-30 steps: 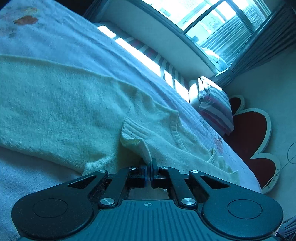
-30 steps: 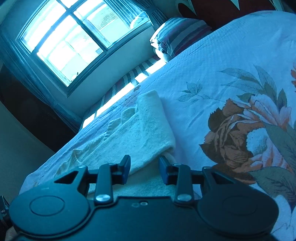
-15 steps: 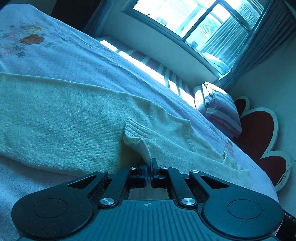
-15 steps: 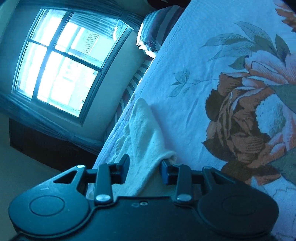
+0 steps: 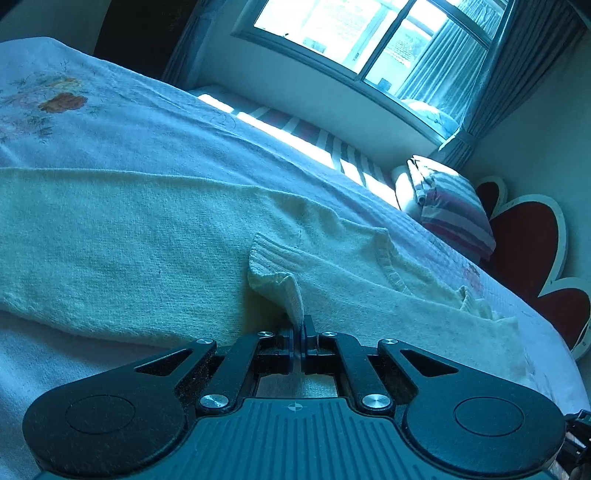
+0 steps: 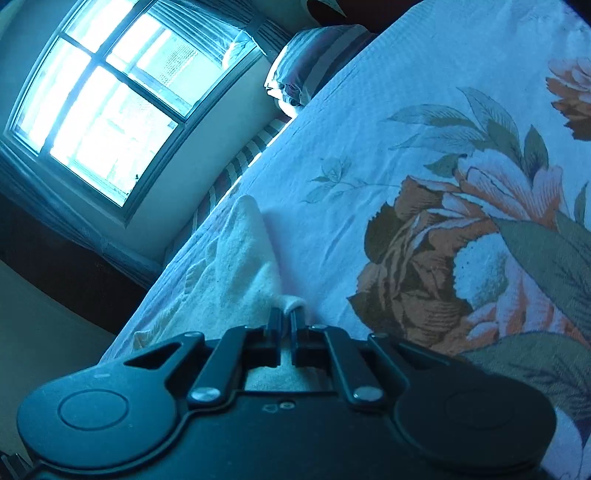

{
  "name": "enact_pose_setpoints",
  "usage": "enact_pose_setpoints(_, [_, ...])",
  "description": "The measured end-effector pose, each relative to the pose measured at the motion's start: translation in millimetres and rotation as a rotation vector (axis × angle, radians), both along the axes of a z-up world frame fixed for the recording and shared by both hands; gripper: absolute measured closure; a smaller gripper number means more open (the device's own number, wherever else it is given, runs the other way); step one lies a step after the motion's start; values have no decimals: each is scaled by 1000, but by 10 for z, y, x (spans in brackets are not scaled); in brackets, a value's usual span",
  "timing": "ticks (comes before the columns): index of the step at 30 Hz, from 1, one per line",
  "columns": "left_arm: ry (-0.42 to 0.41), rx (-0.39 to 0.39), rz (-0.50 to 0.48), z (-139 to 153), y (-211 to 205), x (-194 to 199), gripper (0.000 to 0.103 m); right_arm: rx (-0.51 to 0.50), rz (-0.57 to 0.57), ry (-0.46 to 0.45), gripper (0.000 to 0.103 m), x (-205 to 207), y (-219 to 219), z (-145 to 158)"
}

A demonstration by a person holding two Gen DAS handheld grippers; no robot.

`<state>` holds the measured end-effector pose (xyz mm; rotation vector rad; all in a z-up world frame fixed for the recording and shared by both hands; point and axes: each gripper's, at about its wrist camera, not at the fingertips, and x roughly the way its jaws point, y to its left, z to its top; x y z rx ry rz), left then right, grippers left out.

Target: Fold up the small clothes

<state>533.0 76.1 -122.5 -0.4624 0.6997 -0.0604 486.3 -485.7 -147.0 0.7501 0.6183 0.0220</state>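
The right gripper [image 6: 287, 320] has changed most: a second ago its fingers [image 6: 274, 320] stood wide apart over the cloth, and now they are drawn nearly together, clenched on a small rolled corner of the cream knit sweater [image 6: 236, 273] — the fabric bulges out just past the tips. The left gripper [image 5: 300, 328] is as it was, fingers pressed flat together on a fold of the ribbed cuff [image 5: 275, 269], which stands up in a short peak from the tips.

From the left wrist view the sweater [image 5: 147, 236] lies spread on the bed [image 5: 166, 133], its long axis running from the left edge of the picture towards the far right, where the ribbed neckline [image 5: 391, 266] points at the striped pillow [image 5: 447, 206] and the red headboard [image 5: 524, 243]. The camera has tipped so more of the window [image 5: 369, 33] shows than before. In the right wrist view the garment looks narrow, seemingly folded or bunched, stretching away from the fingers towards the window [image 6: 110, 92], beside the flowered bedspread [image 6: 461, 240].
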Motion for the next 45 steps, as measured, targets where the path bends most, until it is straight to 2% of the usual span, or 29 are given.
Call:
enact_pose_setpoints(1, [-5, 12, -2, 37, 3, -6, 100, -65, -1, -32, 81, -66, 42, 113])
enact_pose_setpoints(2, [-19, 24, 7, 77, 14, -28, 99, -100, 14, -74, 80, -102, 62, 199])
enact_pose_setpoints(4, [-50, 75, 15, 163, 13, -49, 83, -160, 64, -135, 75, -65, 90, 356])
enact_pose_setpoints(5, [-60, 87, 21, 190, 21, -36, 52, -203, 78, -137, 70, 18, 105, 401])
enact_pose_setpoints(6, [-72, 99, 36, 218, 34, -12, 28, -234, 91, -131, 64, 157, 98, 420])
enact_pose_setpoints(7, [-81, 113, 49, 248, 49, 16, 27, -233, 101, -126, 65, 309, 46, 405])
enact_pose_setpoints(10, [-73, 124, 32, 292, 82, 144, 27, -238, 107, -96, 67, 749, -23, 355])
enact_pose_setpoints(12, [-15, 159, 10, 234, 60, 284, 32, -206, 137, -85, 68, 985, -56, 314])
enact_pose_setpoints(13, [6, 164, 21, 179, 61, 325, 38, -203, 148, -74, 69, 1091, -65, 298])
enact_pose_setpoints(14, [19, 177, 27, 149, 61, 345, 55, -206, 160, -65, 69, 1186, -54, 284])
enact_pose_setpoints(15, [12, 226, 43, 129, 23, 339, 69, -200, 176, -50, 70, 1266, -46, 252])
enact_pose_setpoints(16, [6, 234, 50, 116, 30, 330, 71, -198, 186, -36, 72, 1337, -42, 233])
enact_pose_setpoints(17, [2, 229, 61, 104, 47, 315, 76, -195, 197, -30, 77, 1395, -28, 214])
enact_pose_setpoints(18, [-3, 242, 71, 91, 56, 294, 79, -196, 218, -20, 96, 1444, -7, 195])
enact_pose_setpoints(20, [-15, 258, 64, 78, 49, 276, 79, -278, 217, 24, 97, 1509, 51, 162])
enact_pose_setpoints(23, [-9, 263, 49, 95, 71, 302, 79, -315, 218, 21, 98, 1503, 103, 168])
enact_pose_setpoints(25, [-25, 235, 55, 210, 106, 258, 79, -350, 201, 11, 88, 1421, 120, 250])
enact_pose_setpoints(28, [-71, 261, 24, 302, 75, 149, 79, -334, 243, -43, 79, 1160, 93, 428])
enact_pose_setpoints(30, [-49, 292, -17, 248, 3, 152, 79, -361, 263, -50, 82, 917, 117, 472])
enact_pose_setpoints(31, [-17, 312, -35, 178, -30, 178, 79, -375, 267, -35, 88, 800, 149, 460])
enact_pose_setpoints(33, [-30, 329, -31, 139, -66, 159, 79, -379, 307, 22, 97, 647, 224, 358])
enact_pose_setpoints(34, [-20, 329, -24, 184, -69, 159, 79, -442, 313, 74, 96, 586, 306, 270])
enact_pose_setpoints(35, [-27, 320, -15, 232, -63, 132, 79, -477, 308, 58, 96, 498, 348, 249])
enact_pose_setpoints(37, [-67, 308, -14, 335, -57, 53, 79, -455, 282, 20, 95, 341, 356, 361])
enact_pose_setpoints(39, [-59, 312, -9, 360, -57, 6, 79, -413, 268, -42, 96, 184, 341, 483])
enact_pose_setpoints(41, [-10, 310, -13, 287, -45, 13, 79, -452, 236, -48, 96, 114, 360, 528])
enact_pose_setpoints(42, [24, 319, -25, 213, -56, 38, 79, -448, 236, -40, 98, 108, 359, 500])
enact_pose_setpoints(44, [3, 338, -26, 209, -72, 24, 79, -442, 280, 90, 100, 237, 392, 278])
enact_pose_setpoints(45, [6, 333, -17, 244, -70, 16, 79, -457, 276, 64, 100, 198, 401, 278])
